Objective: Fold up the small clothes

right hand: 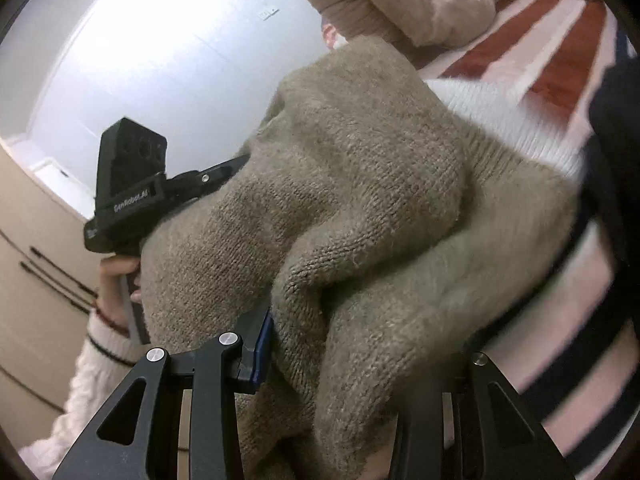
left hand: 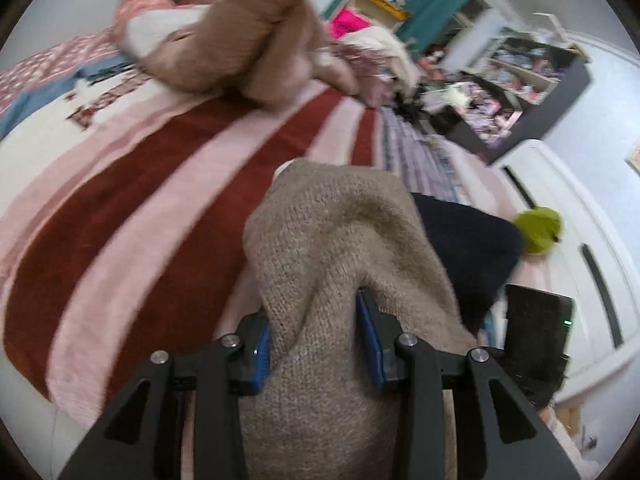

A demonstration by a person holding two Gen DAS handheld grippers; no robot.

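Reading "GenRobot.AI" in white letters is possible on the black housing of the left gripper (right hand: 132, 196) as the right wrist camera sees it from the side; no other writing is legible in either view. A taupe knitted sweater (left hand: 332, 264), fuzzy and loosely stitched with a ribbed edge, is bunched and lifted between the two tools above a bed. In the left wrist view a thick fold of this knit passes straight between the blue pads (left hand: 262, 354), and the left gripper (left hand: 316, 344) is clamped on it at a medium gap filled by wool. In the right wrist view the sweater (right hand: 360, 208) drapes over the right gripper (right hand: 340, 344); one blue pad presses into the knit on the left, while the other finger is buried under fabric, so the pictures do not settle whether that tool is closed on the cloth.

A hand (right hand: 116, 280) in a cream cable-knit cuff holds the left tool's handle. Below lies a plush blanket (left hand: 132, 216) with broad rust-red and pale pink stripes. A pinkish-tan garment (left hand: 248, 36) sits heaped farther up the bed, and a dark navy garment (left hand: 468, 248) lies just beside the sweater, near a lime-green object (left hand: 538, 230). Cluttered shelves (left hand: 516, 76) stand beyond.
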